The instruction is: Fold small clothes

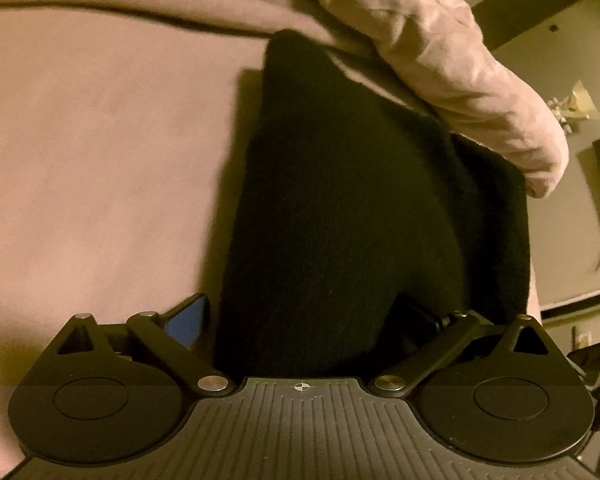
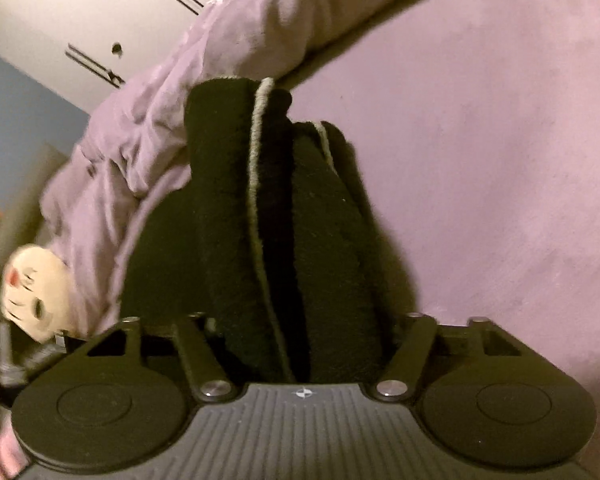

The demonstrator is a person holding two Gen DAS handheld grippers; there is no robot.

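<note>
The black garment filled the space straight ahead of my left gripper, running from between its fingers up and away over the pink sheet. It was dark, thick and soft-looking, wide near me and narrowing to a blunt end far ahead. From this side it showed no seam or trim, only flat black with a second layer peeking out on the right. My left gripper's fingers stood apart with the cloth bunched between them; one blue pad showed on the left, the other was hidden by the cloth, so I could not tell whether they pinched it.

Ahead of my right gripper the same garment looked fuzzy, like fleece or towelling, folded into long ridges that ran away from me. A pale stitched edge traced one fold from near my fingers to the far end, and a shorter pale edge showed just to its right. The cloth reached in between the fingers, which were spread wide, their tips covered, so their hold was unclear too.

A rumpled pink blanket lay beyond the garment and to the left, touching its far end. A doll's face sat to my right gripper's left.
</note>
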